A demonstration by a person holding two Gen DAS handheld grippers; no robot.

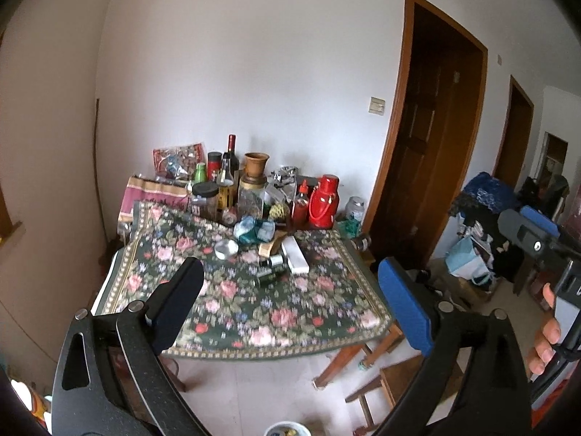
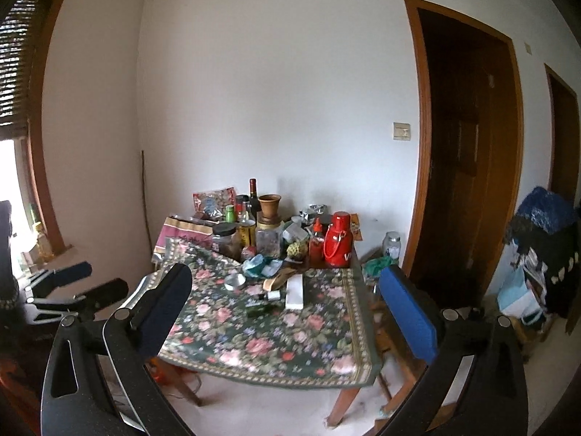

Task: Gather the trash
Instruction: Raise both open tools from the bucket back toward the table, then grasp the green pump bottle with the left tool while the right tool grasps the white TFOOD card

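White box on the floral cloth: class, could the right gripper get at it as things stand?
Probably yes: the right gripper is open and empty, and bare cloth lies before the white box.

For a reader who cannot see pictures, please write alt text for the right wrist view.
The open right gripper, holding nothing, faces a wooden table under a dark floral tablecloth in a white-walled room. On the cloth lie a white rectangular box and crumpled teal plastic wrapping, before bottles, jars and a red metal thermos.
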